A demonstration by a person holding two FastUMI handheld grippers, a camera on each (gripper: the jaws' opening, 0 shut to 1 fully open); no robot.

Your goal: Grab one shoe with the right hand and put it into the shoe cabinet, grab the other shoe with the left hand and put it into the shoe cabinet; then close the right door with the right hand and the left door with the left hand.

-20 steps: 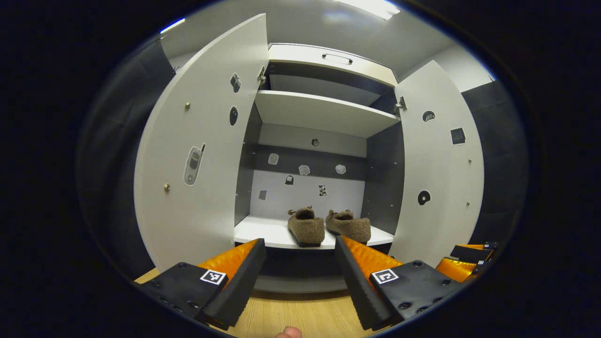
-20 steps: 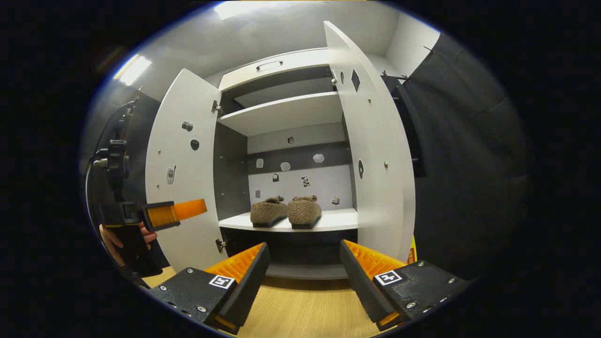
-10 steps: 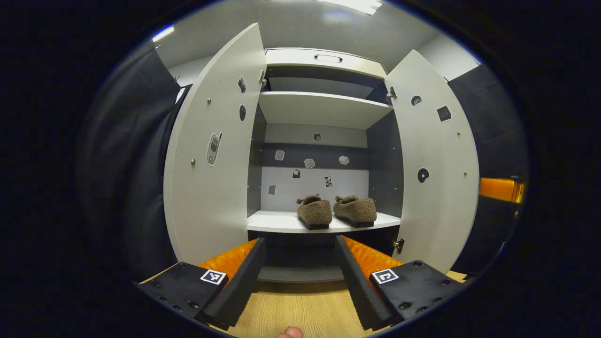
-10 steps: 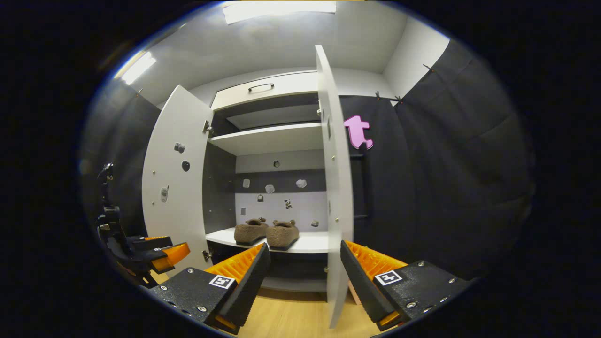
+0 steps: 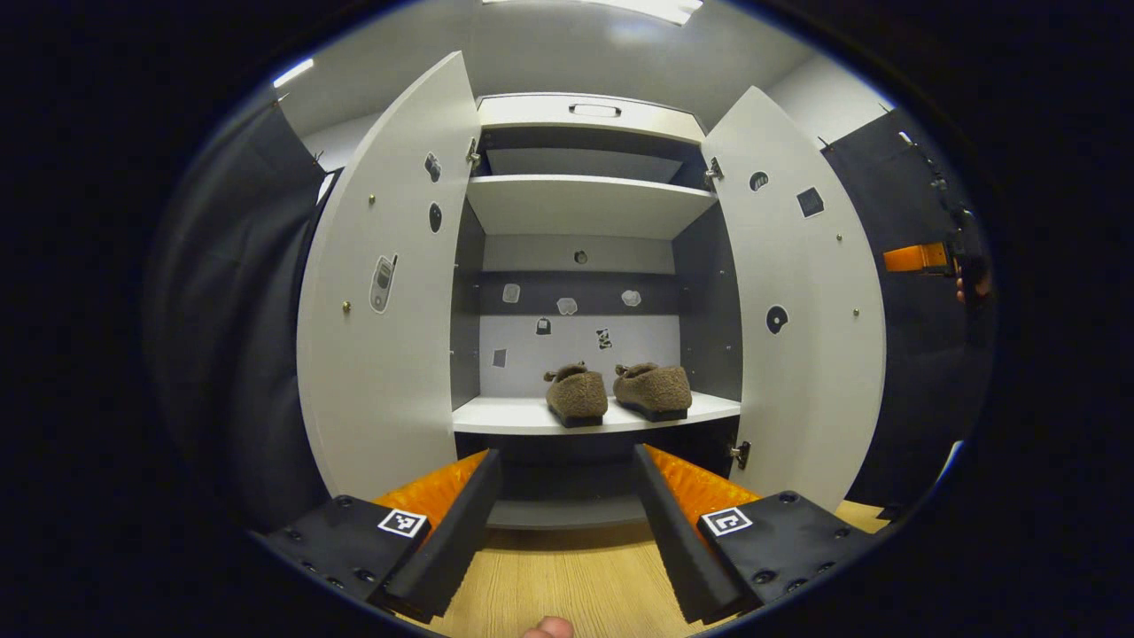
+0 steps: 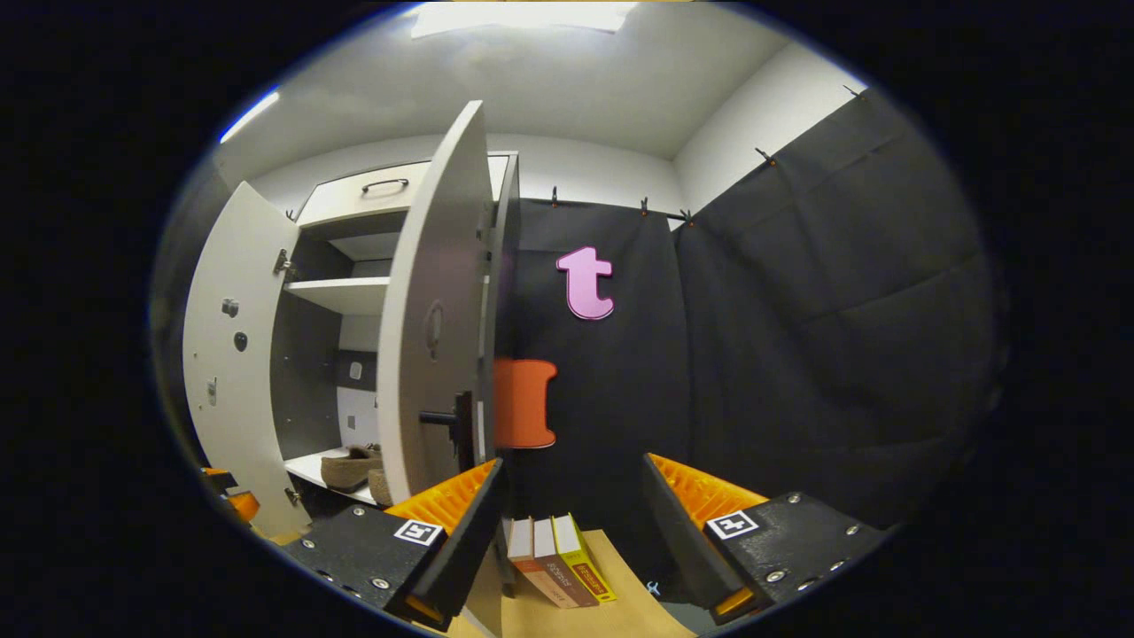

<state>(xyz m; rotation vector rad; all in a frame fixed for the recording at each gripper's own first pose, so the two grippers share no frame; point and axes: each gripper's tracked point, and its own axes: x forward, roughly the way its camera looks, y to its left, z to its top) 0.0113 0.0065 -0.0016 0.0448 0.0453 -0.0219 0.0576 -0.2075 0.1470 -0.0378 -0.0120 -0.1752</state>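
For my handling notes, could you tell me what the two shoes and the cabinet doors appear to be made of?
The shoes look like brown fleece or bouclé fabric: a nubby, matte surface over dark soles, probably rubber. The cabinet doors look like white laminated board: flat, smooth, faintly sheened panels with small metal screw heads and hinges; the core can't be seen.

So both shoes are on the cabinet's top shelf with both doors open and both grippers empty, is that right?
Not quite: the shoes sit on the lower shelf; the top shelf is bare, as the left gripper view shows. Both doors are open, and the left gripper and right gripper are empty.
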